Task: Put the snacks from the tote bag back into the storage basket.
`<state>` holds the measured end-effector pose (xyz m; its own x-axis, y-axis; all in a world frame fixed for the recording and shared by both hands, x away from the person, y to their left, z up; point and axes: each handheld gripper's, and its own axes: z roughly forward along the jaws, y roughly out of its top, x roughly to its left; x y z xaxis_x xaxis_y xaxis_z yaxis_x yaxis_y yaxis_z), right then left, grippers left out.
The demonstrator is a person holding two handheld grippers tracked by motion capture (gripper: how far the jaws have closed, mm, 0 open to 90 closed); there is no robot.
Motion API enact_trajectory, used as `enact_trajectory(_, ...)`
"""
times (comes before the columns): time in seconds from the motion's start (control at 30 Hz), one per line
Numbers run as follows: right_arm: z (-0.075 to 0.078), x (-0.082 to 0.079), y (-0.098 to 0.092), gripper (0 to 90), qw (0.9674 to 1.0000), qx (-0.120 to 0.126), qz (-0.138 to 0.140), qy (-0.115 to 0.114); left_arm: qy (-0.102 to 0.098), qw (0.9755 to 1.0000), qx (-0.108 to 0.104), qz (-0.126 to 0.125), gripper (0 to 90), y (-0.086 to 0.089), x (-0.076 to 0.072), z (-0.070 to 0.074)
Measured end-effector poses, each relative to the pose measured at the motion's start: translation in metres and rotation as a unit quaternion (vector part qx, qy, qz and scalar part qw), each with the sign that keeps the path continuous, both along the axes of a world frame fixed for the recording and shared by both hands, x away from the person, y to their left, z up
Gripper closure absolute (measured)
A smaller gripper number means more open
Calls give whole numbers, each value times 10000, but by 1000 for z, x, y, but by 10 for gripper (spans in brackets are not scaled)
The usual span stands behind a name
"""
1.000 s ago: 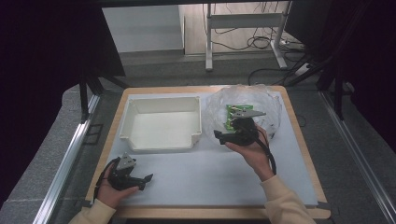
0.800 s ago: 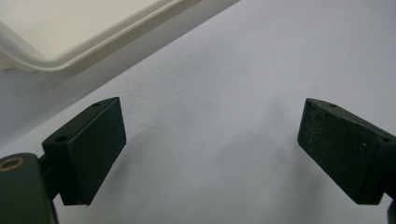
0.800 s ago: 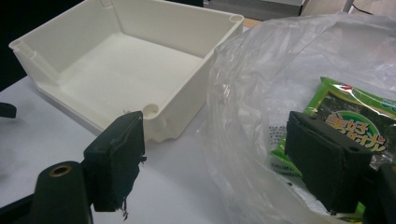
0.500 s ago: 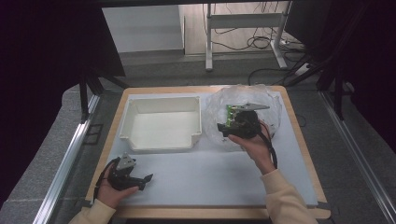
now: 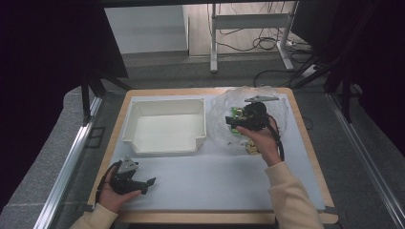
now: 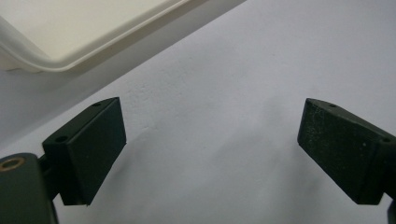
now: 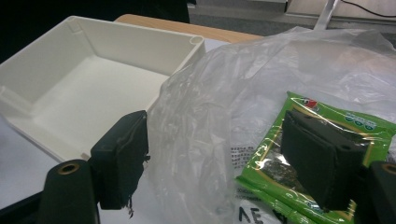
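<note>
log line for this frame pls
right gripper: open, at green packet in plastic bag | left gripper: open, idle | bin: empty

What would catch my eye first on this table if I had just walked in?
Probably the crinkled clear plastic bag at the table's far right, with a bright green packet in it and the right tongs open over it. Beside it sits an empty white tray; the left tongs rest open at the near left.

Green packet (image 7: 322,154) (print too blurred) partly behind a jaw.
</note>
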<state>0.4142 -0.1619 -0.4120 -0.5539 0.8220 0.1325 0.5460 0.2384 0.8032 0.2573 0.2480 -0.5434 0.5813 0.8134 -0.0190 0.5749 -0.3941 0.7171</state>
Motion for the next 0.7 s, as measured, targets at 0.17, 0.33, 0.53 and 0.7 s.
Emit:
enact_trajectory(0.17, -3, 12, -2, 251, 9999, 39, -57, 143, -9, 10000, 9, -9, 80, -1, -1, 0)
enact_trajectory(0.33, -2, 27, -9, 254, 9996, -42, -188, 182, -8, 10000, -9, -6, 80, 0, 0, 0)
enact_trajectory(0.53, 0, 40, -13, 255, 9988, -282, -335, 223, -13, 10000, -14, -8, 80, 0, 0, 0)
enact_trajectory(0.7, -5, 50, -19, 260, 9976, -387, -458, 339, -4, 10000, -30, -16, 80, 0, 0, 0)
